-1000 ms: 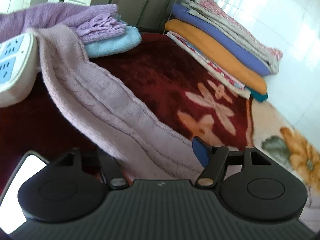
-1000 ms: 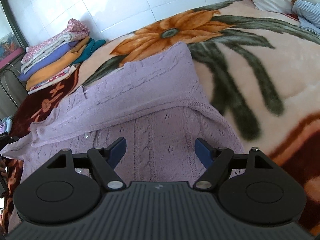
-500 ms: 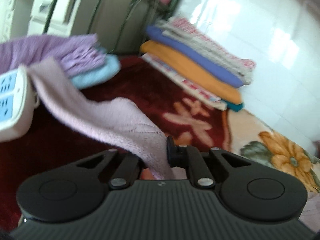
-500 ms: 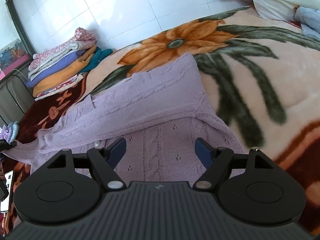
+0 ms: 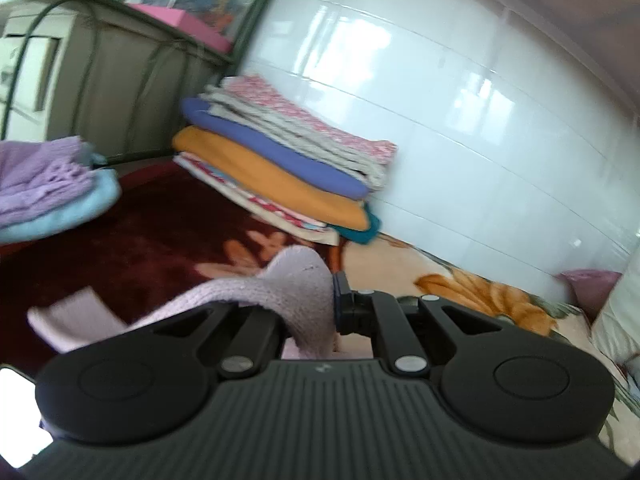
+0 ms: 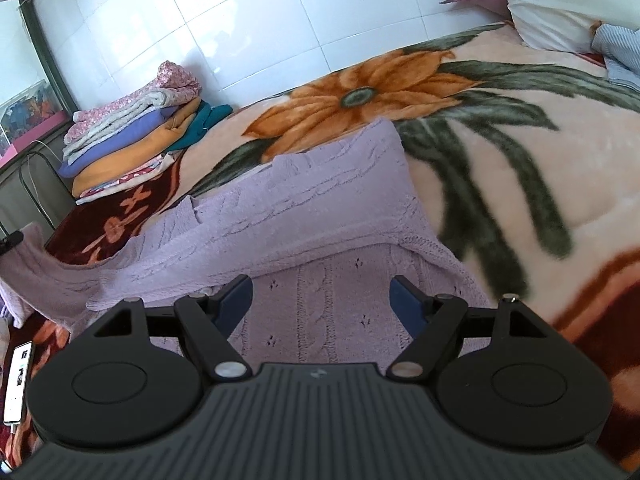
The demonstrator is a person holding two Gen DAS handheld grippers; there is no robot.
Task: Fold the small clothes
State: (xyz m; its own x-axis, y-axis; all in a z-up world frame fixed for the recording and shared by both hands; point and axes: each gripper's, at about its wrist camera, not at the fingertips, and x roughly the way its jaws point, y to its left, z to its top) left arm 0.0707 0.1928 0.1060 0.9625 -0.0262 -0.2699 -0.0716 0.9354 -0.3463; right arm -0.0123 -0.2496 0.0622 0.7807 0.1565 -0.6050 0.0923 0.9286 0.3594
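The bed's flowered blanket (image 6: pixel 500 160) is stretching away beyond both pairs of fingers, and the lilac cardigan (image 6: pixel 312 208) is lying spread on it, its body reaching under and just ahead of the right gripper (image 6: pixel 321 300). A stack of folded clothes (image 5: pixel 280 168) is sitting far ahead of the left fingers. The left gripper (image 5: pixel 316 300) is pinching what looks like the cardigan's sleeve, fingers clamped tight. The right fingers are standing wide apart, gripping nothing.
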